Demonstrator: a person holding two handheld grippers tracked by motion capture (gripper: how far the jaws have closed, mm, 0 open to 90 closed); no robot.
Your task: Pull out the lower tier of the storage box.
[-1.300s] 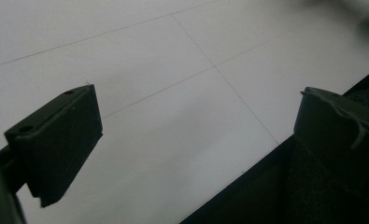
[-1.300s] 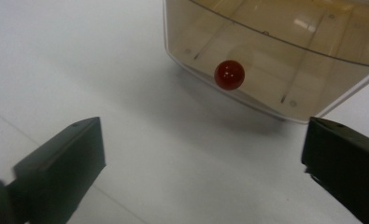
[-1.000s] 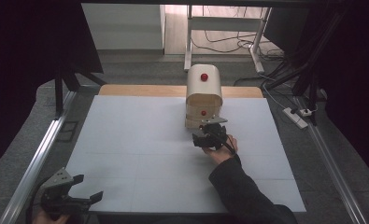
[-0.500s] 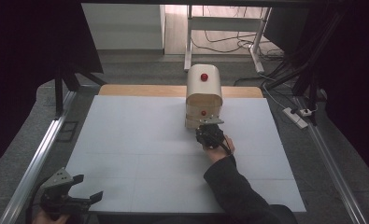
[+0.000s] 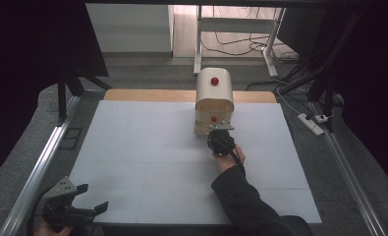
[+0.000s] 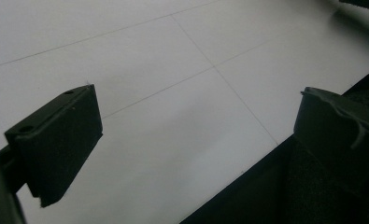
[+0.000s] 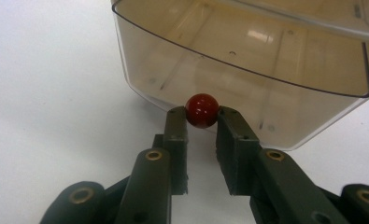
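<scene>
1. The right gripper [image 7: 202,122] is seen in the right gripper view with its jaws just closed in onto a red knob [image 7: 202,110]; both pads touch the sides of the knob, so it is clasped between the tips.
2. The red knob is set on the lower front wall of a translucent beige container [image 7: 247,60], just above the white table surface [image 7: 56,93].
3. In the high view, the right gripper [image 5: 220,140] is held against the near face of the container [image 5: 214,101], where the clasped knob [image 5: 213,119] is seen low on the front.
4. A second red knob [image 5: 214,80] is seen on the rounded top of the container, well apart from the gripper.
5. The container stands upright toward the far middle of the table [image 5: 142,147], near a wooden strip [image 5: 147,95] along the far edge.
6. The left gripper [image 5: 71,204] is held at the near left corner of the table, well apart from the container.
7. In the left gripper view, its jaws are seen spread wide over the bare table surface [image 6: 173,116], with nothing between them.
</scene>
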